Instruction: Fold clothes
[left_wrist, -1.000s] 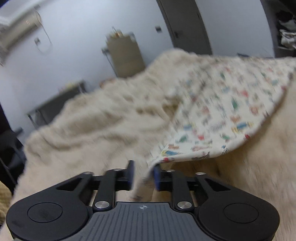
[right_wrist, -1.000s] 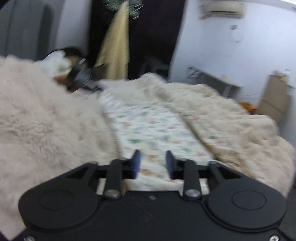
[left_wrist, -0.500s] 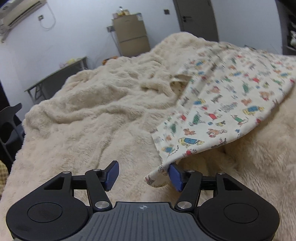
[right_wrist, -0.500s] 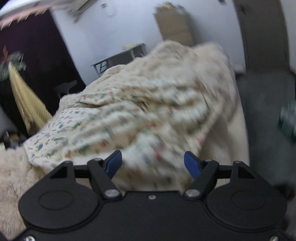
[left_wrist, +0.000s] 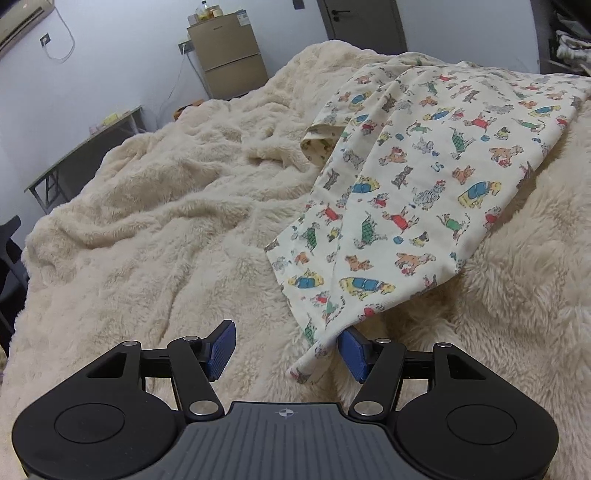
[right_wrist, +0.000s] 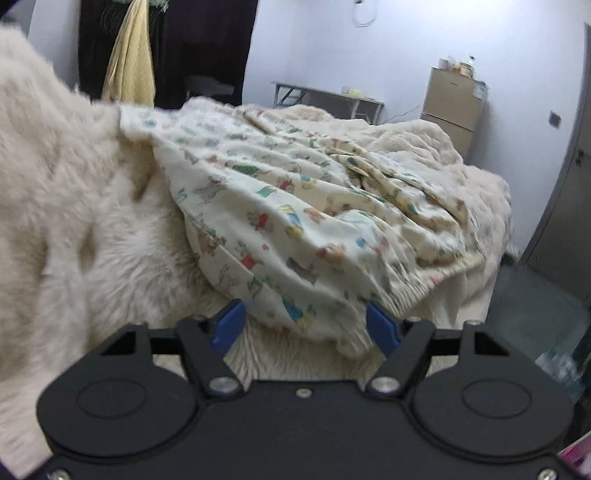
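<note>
Left gripper (left_wrist: 284, 349) spread, the printed garment (left_wrist: 417, 206) touching its right pad; right gripper (right_wrist: 304, 326), just closing, straddles the hem unpinched on the blanket (left_wrist: 155, 229).

No legible text anywhere, small fridge (left_wrist: 229, 55) carries a brand strip and a sticker (both too small to read), air conditioner (left_wrist: 22, 20) has a red logo, unreadable, approx. a blur
</note>
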